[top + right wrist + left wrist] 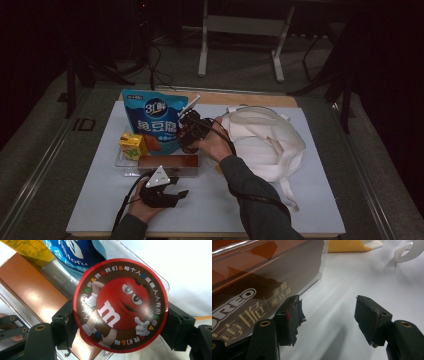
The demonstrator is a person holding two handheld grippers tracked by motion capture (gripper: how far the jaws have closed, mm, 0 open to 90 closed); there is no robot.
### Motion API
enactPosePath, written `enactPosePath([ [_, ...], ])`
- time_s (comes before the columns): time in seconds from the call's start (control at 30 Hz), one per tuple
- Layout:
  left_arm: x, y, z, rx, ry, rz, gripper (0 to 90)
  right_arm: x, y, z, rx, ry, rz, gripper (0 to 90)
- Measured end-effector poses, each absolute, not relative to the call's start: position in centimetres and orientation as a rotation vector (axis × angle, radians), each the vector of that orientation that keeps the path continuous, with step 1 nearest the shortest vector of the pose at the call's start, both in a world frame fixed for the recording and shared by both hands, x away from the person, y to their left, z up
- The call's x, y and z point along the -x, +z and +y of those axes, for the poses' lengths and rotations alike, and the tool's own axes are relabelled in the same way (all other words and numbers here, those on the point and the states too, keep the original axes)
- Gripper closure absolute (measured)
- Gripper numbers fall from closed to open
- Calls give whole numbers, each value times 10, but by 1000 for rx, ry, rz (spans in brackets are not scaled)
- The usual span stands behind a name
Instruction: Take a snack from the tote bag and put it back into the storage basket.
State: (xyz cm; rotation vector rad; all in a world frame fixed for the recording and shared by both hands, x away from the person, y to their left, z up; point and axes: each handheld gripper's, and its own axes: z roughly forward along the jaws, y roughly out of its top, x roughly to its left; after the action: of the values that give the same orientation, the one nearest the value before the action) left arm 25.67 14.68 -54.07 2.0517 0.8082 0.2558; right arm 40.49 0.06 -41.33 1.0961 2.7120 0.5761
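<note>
While both hands sit over the table:
R gripper (120, 322): clamped on round candy tub (120, 305)
L gripper (329, 320): jaws apart, nothing between, beside brown biscuit box (262, 282)

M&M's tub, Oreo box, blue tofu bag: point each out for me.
M&M's tub (120, 305), right gripper view, on its round lid.
Oreo box (262, 272), left gripper view, on its brown side.
Blue tofu bag (150, 117), high view, on its front.
</note>
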Motion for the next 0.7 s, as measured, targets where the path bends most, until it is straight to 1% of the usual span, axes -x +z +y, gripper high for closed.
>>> enactPosePath([
  [0.53,-257,-541,147,-2052,256,807,379,-404,-424,3,-1088,549,2712,247],
  [0.63,-257,-541,147,-2054,255,807,379,-405,-421,1,-1109,582,2704,241],
  [0.7,-257,-541,147,-2052,257,807,379,-405,-416,1,-1106,590,2700,257],
])
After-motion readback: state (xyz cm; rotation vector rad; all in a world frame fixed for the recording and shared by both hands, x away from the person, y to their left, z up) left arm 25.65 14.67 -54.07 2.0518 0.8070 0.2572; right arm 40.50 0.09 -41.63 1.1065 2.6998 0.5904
